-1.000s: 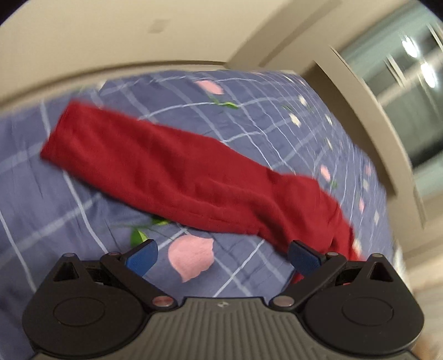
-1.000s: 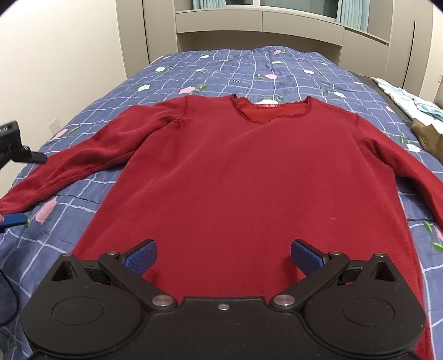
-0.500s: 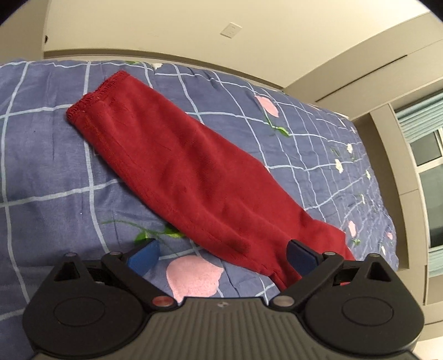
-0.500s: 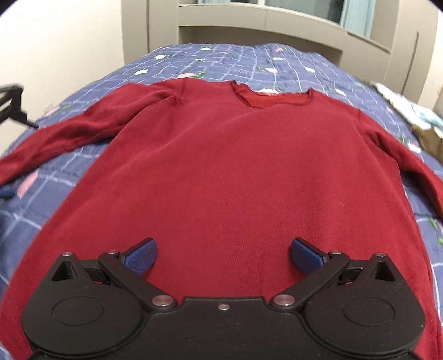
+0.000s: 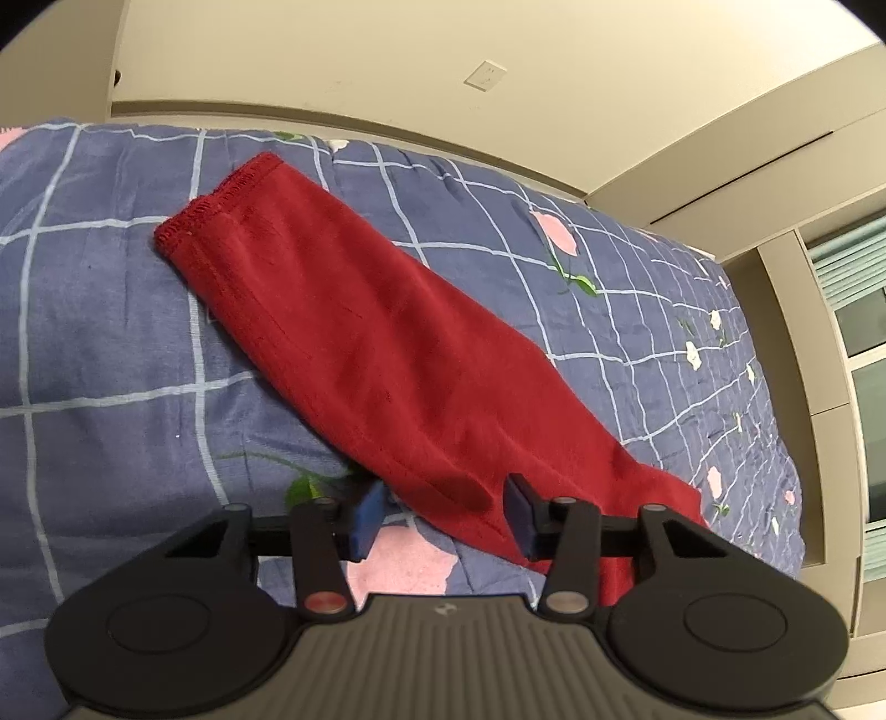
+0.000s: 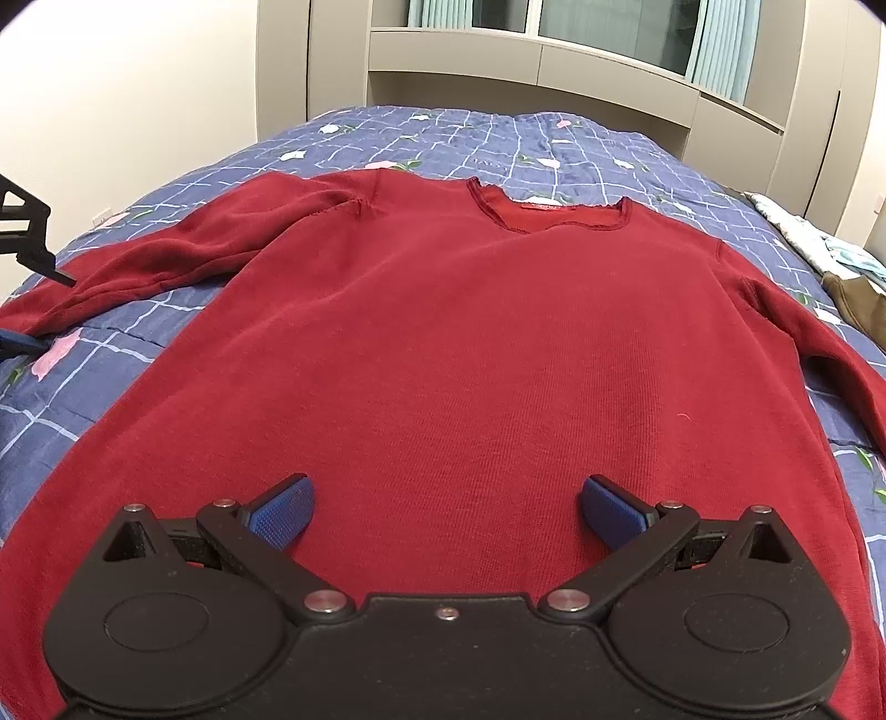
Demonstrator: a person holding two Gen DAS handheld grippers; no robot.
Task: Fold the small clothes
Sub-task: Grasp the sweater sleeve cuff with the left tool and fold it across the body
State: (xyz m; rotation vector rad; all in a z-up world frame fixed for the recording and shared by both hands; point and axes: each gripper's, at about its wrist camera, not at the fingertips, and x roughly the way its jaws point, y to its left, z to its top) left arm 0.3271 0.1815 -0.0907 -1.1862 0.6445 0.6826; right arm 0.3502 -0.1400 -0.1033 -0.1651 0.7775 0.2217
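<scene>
A dark red long-sleeved sweater (image 6: pixel 470 343) lies flat, front up, on the blue checked bedspread (image 6: pixel 111 360), neck toward the headboard. One sleeve (image 5: pixel 360 343) runs across the left wrist view, cuff at the far end. My left gripper (image 5: pixel 443 515) straddles the near part of that sleeve; its jaws are closing, with the red cloth between the blue pads and no firm pinch showing. My right gripper (image 6: pixel 446 509) hovers wide open just over the sweater's lower body, nothing between its fingers. Part of the left gripper (image 6: pixel 25 238) shows at the left edge of the right wrist view.
The bed's edge and a cream wall with a socket (image 5: pixel 485 75) lie beyond the cuff. Other clothes, light patterned (image 6: pixel 803 232) and brown (image 6: pixel 858 304), sit at the bed's right side. Cabinets and a window (image 6: pixel 609 27) stand behind the headboard.
The left gripper's jaws have narrowed from wide open to about half around the sleeve, and it rolled and sank closer. The right gripper dropped nearer the sweater, still open.
</scene>
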